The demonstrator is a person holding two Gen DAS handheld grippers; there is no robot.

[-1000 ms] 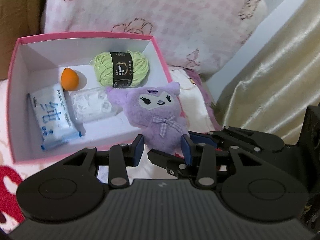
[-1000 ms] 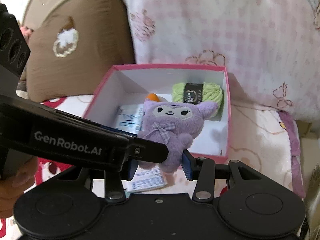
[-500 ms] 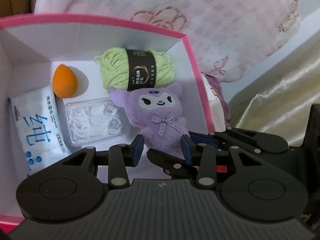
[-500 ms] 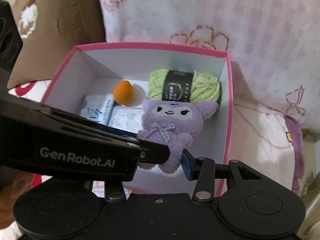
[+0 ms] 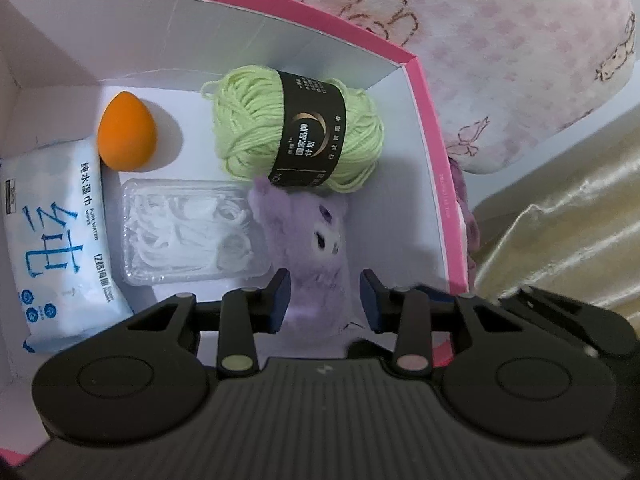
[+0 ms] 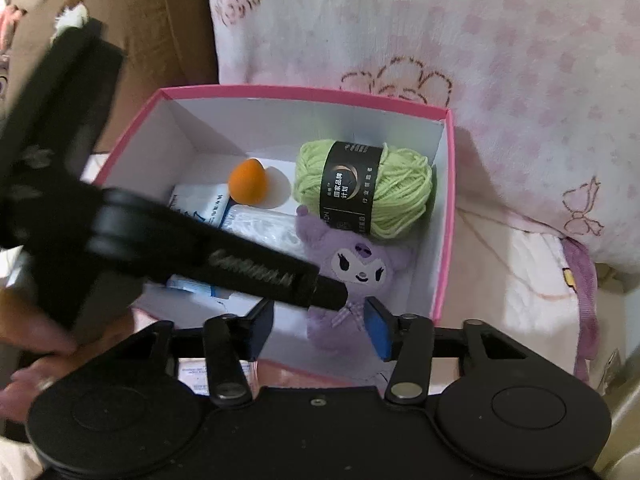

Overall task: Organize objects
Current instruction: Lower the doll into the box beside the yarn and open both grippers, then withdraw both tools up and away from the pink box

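— Pink-patterned bedding surrounds the pink box (image 5: 436, 184); the purple plush (image 5: 316, 248) sits inside, below the green yarn (image 5: 296, 128).

— Placing step, I'd judge. Both the left tongs (image 5: 322, 300) and right tongs (image 6: 320, 326) are closing narrowly around its lower body; contact is probably there, though blur hides it.

— Next calls for letting go and lifting clear. Its feet are hidden.

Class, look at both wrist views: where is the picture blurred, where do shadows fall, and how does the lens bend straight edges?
Left wrist view: the purple plush is smeared with blur while the yarn stays sharp; the orange sponge casts a soft shadow to its right; the pink box rim bows. Right wrist view: the left tongs crossing the frame are blurred, their lettering unreadable.
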